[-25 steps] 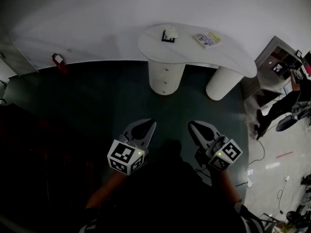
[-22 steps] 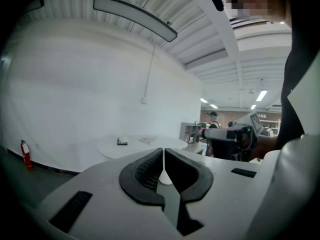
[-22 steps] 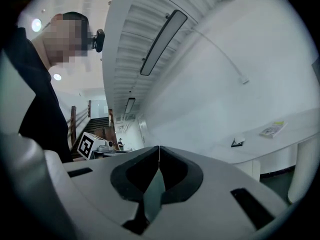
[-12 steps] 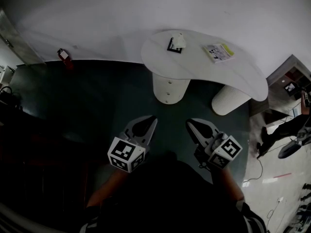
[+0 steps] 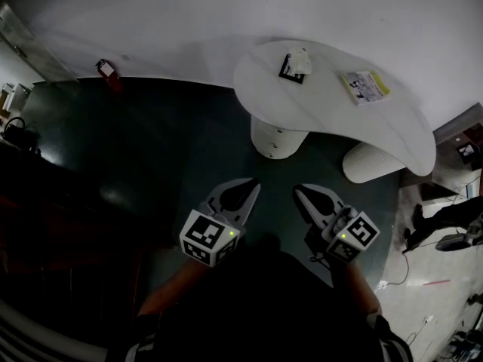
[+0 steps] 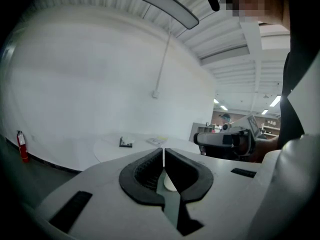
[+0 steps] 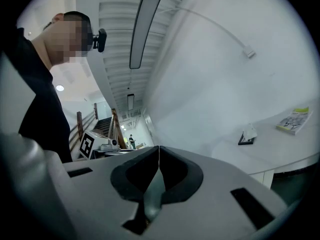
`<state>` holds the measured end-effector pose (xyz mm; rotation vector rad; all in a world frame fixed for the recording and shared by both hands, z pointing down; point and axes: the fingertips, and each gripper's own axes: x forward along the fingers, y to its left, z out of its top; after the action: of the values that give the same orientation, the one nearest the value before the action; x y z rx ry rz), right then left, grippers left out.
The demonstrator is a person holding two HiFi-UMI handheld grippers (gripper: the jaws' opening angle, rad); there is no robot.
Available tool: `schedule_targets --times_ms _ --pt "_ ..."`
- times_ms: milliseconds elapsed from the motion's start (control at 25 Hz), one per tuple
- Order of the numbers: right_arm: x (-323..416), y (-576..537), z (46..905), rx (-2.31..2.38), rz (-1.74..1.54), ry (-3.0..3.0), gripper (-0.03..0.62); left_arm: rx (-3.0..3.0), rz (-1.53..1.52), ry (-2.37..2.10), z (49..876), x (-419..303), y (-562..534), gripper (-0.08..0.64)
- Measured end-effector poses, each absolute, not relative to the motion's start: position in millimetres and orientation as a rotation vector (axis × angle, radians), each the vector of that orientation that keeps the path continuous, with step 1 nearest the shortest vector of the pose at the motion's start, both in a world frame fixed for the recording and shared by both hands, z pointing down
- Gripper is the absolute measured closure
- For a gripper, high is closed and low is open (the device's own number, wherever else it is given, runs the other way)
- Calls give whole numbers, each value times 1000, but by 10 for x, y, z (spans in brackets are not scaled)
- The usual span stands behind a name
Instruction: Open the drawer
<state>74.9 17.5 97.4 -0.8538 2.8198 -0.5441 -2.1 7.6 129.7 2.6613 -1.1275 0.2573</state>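
The drawers sit in a white round pedestal with small knobs on its front, under the left end of a curved white table. Both grippers hang in the air over the dark floor, short of the pedestal. My left gripper is shut with nothing in it, its tips meeting in the left gripper view. My right gripper is also shut and holds nothing. The pedestal stands ahead, between the two grippers and a little beyond them.
A second white pedestal holds the table's right end. On the tabletop lie a small black-based object and a booklet. A red fire extinguisher stands by the wall at left. Dark furniture fills the left; office clutter is at far right.
The table and pedestal have drawn nearer and slid right in the head view as both grippers were carried forward. Both stay shut.
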Motion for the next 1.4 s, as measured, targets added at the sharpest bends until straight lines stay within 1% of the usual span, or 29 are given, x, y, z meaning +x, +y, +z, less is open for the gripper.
schedule_targets --times_ms 160,280,440,520,720,920,1080,1200,1400 --pt "479 -228 1045 -927 -584 2800 575 2765 359 -1112 1232 -333 -264 537" --pt "176 -584 1117 -969 -618 2795 575 2841 372 -1082 1168 -605 -605 537" --pt "-216 -907 1161 -1022 -605 2762 575 2794 393 -995 1424 -906 -1009 537" --pt "-294 -926 1268 -1037 -593 2793 575 2769 379 -951 1519 -957 -1119 537" --pt "-192 -1020 1471 -1100 -667 2775 575 2730 375 -886 1675 -873 -1271 537" --pt "-111 -1281 1753 -1130 -699 2741 575 2707 383 -836 2070 -730 -1527 537" --pt "-99 -1501 2030 -1107 -627 2808 575 2746 340 -809 2298 -582 -1747 537" --pt "14 -1632 2288 -1090 -593 2811 575 2754 328 -830 2651 -405 -1914 537" --pt "284 -1864 2956 -1094 -578 2798 575 2792 313 -858 3245 -169 -2195 537"
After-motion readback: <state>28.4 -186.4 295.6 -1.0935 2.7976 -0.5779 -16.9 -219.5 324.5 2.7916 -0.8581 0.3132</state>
